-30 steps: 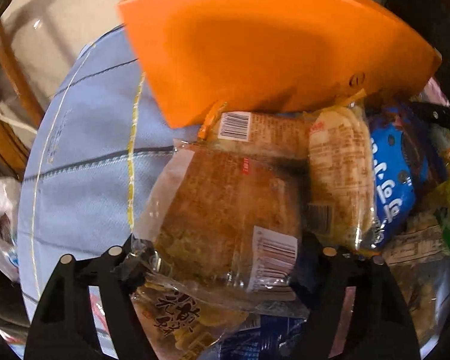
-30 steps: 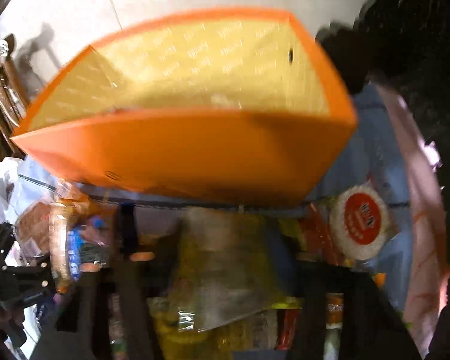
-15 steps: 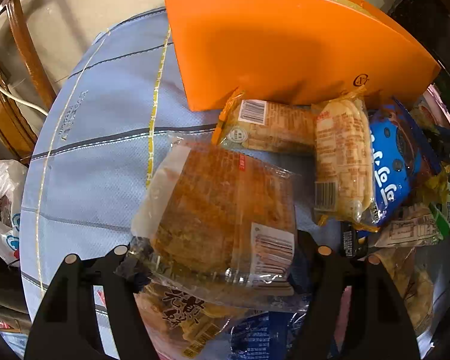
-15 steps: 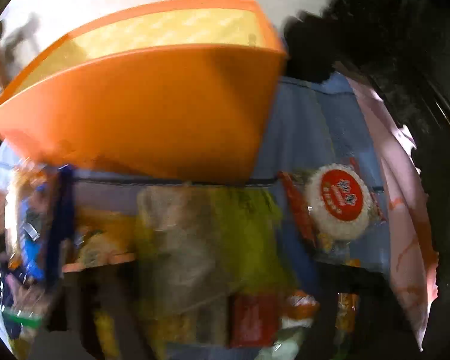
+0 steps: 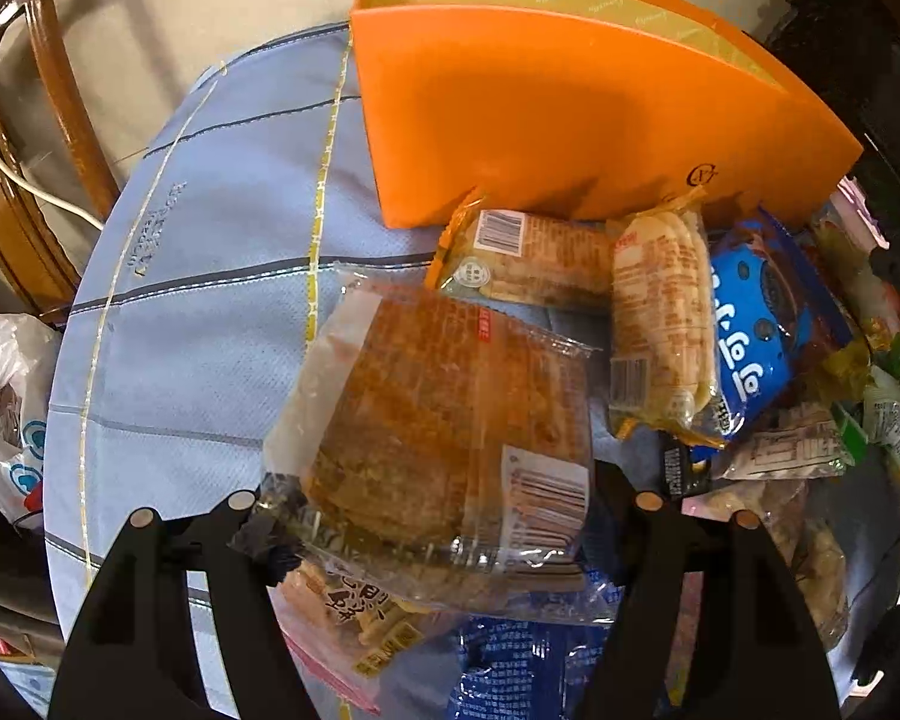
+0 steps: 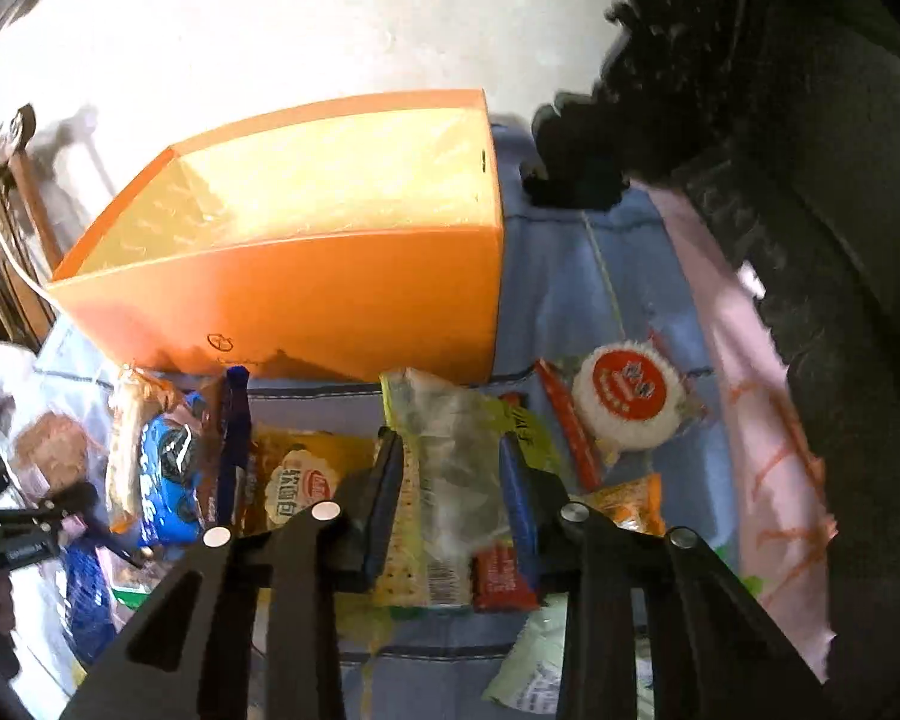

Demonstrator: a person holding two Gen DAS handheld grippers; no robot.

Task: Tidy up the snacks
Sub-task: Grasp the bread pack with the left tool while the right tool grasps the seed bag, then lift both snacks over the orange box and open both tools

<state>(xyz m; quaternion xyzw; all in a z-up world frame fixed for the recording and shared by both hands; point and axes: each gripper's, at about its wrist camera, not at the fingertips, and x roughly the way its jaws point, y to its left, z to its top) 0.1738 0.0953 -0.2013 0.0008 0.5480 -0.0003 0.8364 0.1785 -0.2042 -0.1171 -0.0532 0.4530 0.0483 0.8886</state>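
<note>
- Left wrist view: the left gripper is clamping a clear-wrapped brown pastry packet between its two fingers, which are pressing on the packet's near corners.
- The packet is hanging above the blue tablecloth, near a loose pile of snacks.
- An open orange box is standing at the far side of the table, its yellow lining showing.
- Two cracker packs with barcodes are lying against the near wall of the box; a blue cookie packet is lying just right of them.
- A wooden chair is standing at the far left, off the table.
- Right wrist view: the right gripper is closing narrowly on a clear cracker packet with yellow-green trim, held upright between the fingers.
- The orange box is sitting just beyond that packet.
- A round white rice cake with a red label is lying to the right on the cloth.
- A yellow soft-bread pack is lying left of the gripper.
</note>
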